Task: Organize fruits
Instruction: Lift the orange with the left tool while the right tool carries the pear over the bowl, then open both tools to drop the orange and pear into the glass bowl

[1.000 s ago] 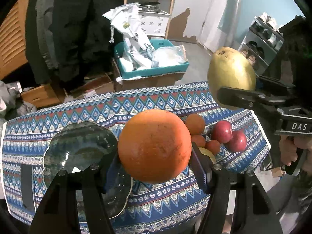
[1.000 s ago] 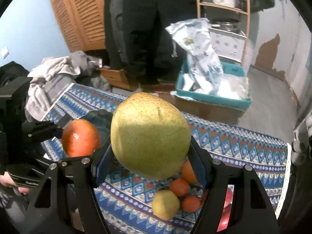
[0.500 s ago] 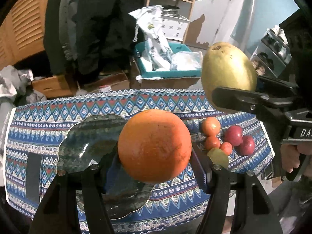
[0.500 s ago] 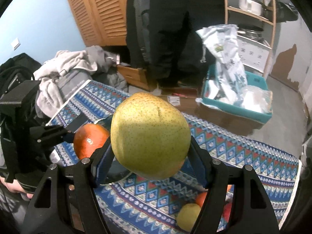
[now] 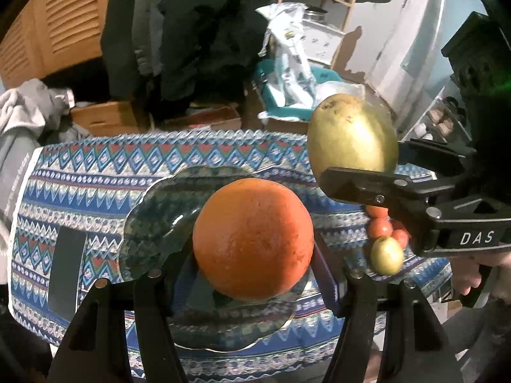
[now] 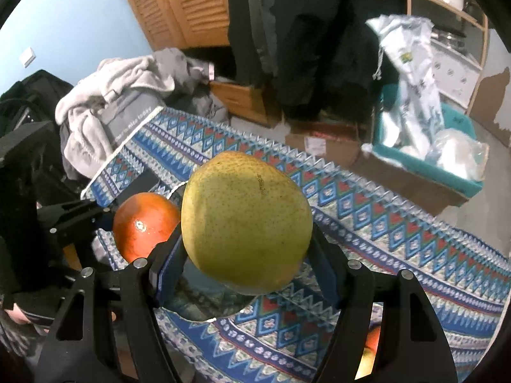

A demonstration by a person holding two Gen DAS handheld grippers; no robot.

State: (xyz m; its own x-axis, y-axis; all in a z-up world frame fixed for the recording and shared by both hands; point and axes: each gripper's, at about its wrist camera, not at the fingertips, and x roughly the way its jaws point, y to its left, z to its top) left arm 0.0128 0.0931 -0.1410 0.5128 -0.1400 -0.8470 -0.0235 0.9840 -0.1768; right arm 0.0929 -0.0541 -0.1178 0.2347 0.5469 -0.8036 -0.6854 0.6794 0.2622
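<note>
Fruit fills both sets of jaws, each piece held in the air above the patterned tablecloth [image 5: 95,185].

From the left wrist camera, the left gripper [image 5: 252,274] is clamped on a large orange [image 5: 253,238], pinched at its left and right sides. Directly below and behind the orange lies a dark green glass plate [image 5: 153,223] with a wavy rim, resting on the cloth. To the right, the right gripper [image 5: 367,172] comes in from the right edge, closed around a big yellow-green pear [image 5: 353,134] that hangs over the far right part of the table. Below that gripper, near the right edge of the cloth, sit several small orange-red fruits [image 5: 380,226] and one small green fruit [image 5: 386,255], bunched together and touching. Beyond the table stands a teal bin [image 5: 322,73] holding plastic bags.

From the right wrist camera, the pear [image 6: 246,223] sits squeezed between the right gripper's [image 6: 246,271] two pads. To its left the orange [image 6: 145,223] shows in the left gripper's [image 6: 127,220] black fingers, just beside the pear. The plate's edge [image 6: 191,303] appears under the pear. Grey clothing [image 6: 111,95] is heaped past the table's far left corner.
</note>
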